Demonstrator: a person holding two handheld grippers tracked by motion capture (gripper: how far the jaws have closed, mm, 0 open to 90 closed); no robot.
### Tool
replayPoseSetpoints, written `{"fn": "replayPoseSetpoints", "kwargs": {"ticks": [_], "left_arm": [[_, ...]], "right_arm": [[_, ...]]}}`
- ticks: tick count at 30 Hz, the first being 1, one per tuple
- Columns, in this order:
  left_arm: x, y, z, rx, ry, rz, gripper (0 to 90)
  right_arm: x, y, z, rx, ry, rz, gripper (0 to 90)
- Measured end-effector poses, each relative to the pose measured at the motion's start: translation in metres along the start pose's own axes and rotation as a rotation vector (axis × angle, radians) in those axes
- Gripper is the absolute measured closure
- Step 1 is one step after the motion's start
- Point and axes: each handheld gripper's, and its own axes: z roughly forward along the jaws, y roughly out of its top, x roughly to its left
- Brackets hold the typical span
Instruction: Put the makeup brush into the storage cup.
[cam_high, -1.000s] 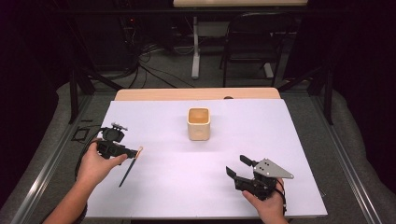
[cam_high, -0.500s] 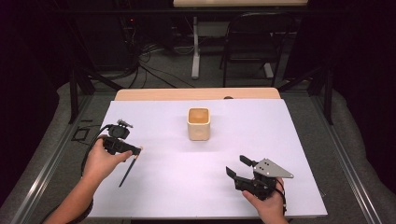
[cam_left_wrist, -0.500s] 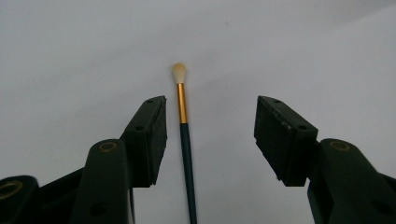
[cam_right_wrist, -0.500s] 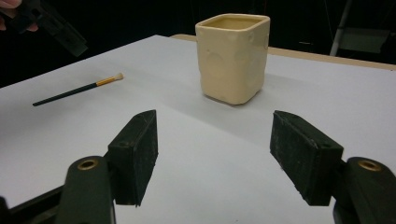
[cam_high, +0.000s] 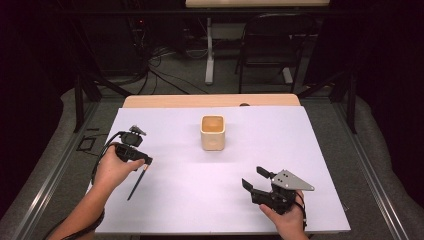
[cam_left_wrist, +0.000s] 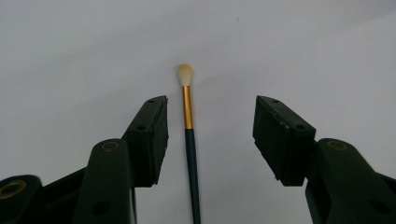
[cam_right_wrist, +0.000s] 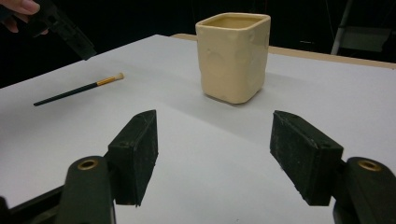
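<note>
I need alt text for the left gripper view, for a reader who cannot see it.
A thin brush lies on a white sheet between the open jaws of the left gripper, untouched. Its pale tip points away from the camera.

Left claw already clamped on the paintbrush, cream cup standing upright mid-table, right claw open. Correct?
Not quite: the left claw is not clamped. The left gripper view shows the paintbrush lying on the white sheet between its jaws, which have just been closing but touch nothing yet. The cup is upright; the right claw is open.
</note>
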Motion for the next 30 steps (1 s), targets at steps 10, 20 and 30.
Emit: {"fn": "replayPoseSetpoints", "kwargs": {"ticks": [10,20,30], "left_arm": [[-0.003,0.005,0.009,0.054,0.017,0.012,48.0],[-0.006,0.006,0.018,0.071,0.03,0.003,49.8],[-0.003,0.007,0.022,0.087,0.035,-0.013,51.3]], "right_arm": [[0.0,0.0,0.0,0.01,0.004,-0.002,32.1],[-0.001,-0.001,0.0,0.014,0.005,0.008,32.2],[-0.001,-0.002,0.001,0.014,0.007,0.011,32.3]]}}
